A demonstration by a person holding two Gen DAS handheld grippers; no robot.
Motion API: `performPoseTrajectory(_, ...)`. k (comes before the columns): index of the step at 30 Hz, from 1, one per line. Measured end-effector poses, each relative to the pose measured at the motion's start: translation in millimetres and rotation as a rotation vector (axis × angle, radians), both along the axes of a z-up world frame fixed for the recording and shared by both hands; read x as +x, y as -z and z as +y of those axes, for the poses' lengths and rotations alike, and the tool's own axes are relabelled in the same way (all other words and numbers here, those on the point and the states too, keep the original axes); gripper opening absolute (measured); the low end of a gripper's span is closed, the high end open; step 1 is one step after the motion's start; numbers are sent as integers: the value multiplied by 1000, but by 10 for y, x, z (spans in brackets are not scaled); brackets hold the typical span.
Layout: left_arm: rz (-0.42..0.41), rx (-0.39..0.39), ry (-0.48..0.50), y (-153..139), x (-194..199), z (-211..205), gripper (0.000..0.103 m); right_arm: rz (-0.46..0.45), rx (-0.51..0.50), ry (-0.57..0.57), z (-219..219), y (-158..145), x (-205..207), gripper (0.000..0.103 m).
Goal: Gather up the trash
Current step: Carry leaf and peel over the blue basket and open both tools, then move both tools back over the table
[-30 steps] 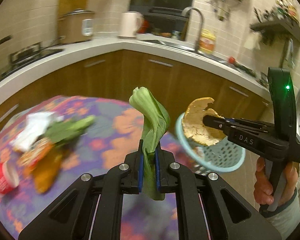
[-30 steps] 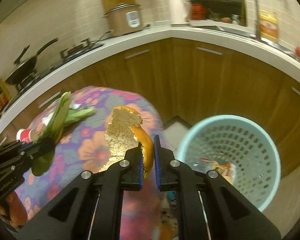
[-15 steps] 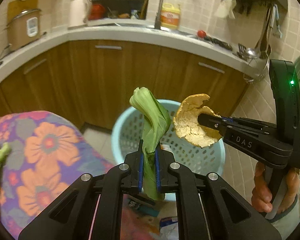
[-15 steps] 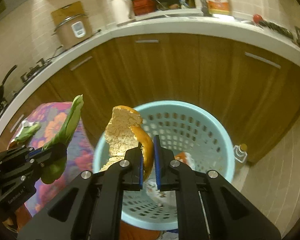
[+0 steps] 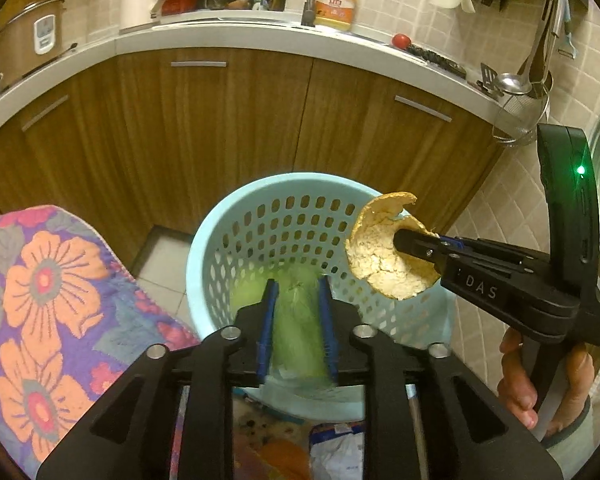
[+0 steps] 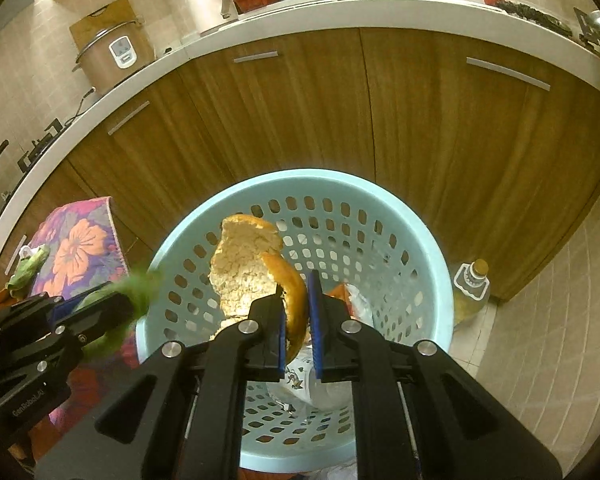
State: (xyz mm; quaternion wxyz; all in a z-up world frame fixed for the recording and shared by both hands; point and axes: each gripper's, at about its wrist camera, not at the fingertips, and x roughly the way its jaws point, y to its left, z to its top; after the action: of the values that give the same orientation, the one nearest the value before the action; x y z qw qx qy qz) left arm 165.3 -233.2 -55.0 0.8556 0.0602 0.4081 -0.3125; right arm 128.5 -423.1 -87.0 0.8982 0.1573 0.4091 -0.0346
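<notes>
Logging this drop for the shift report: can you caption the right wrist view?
Right hand-held gripper holds an orange peel over the blue basket.

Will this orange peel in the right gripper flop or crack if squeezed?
The orange peel is probably stiff: it holds a curved cup shape standing out of the right gripper. Its cracked, dry-looking pith suggests it may snap under a harder squeeze. It looks light, so it should drop easily into the basket.

Both wrist views down over shared basket (image 5: 204,248)
</notes>
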Motion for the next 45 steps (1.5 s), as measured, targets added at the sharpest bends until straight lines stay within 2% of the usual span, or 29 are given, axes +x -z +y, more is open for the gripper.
performPoseTrajectory(2, -10, -1, 0, -13, -15, 12, 31, 11, 15, 5, -19, 21, -1, 18)
performPoseTrajectory(4, -8, -9, 0, -35, -25, 36, 34, 14, 12, 17, -32, 30, -22, 39)
performPoseTrajectory(6, -13, -20, -2, -70, -46, 68, 36, 4, 6, 23, -29, 11, -60, 47)
performPoseTrajectory(15, -46, -59, -29, -250, -171, 270, 40, -37, 0, 13, 68, -205, -157, 47)
performPoseTrajectory(22, -95, -115, -90, -510, -339, 658, 43, -111, -20, -73, 486, -558, -213, 47)
performPoseTrajectory(29, -168, -154, -192, -785, -521, 1250, 48, -162, -45, -185, 1050, -811, -173, 47)
performPoseTrajectory(34, -221, -160, -280, -917, -682, 1741, 62, -178, -63, -281, 1519, -906, -142, 47)
performPoseTrajectory(40, -254, -161, -402, -1015, -835, 2385, 63, -191, -75, -389, 2127, -985, -95, 47)
performPoseTrajectory(45, -296, -144, -543, -1090, -1033, 3036, 64, -202, -86, -475, 2658, -1027, -72, 47)
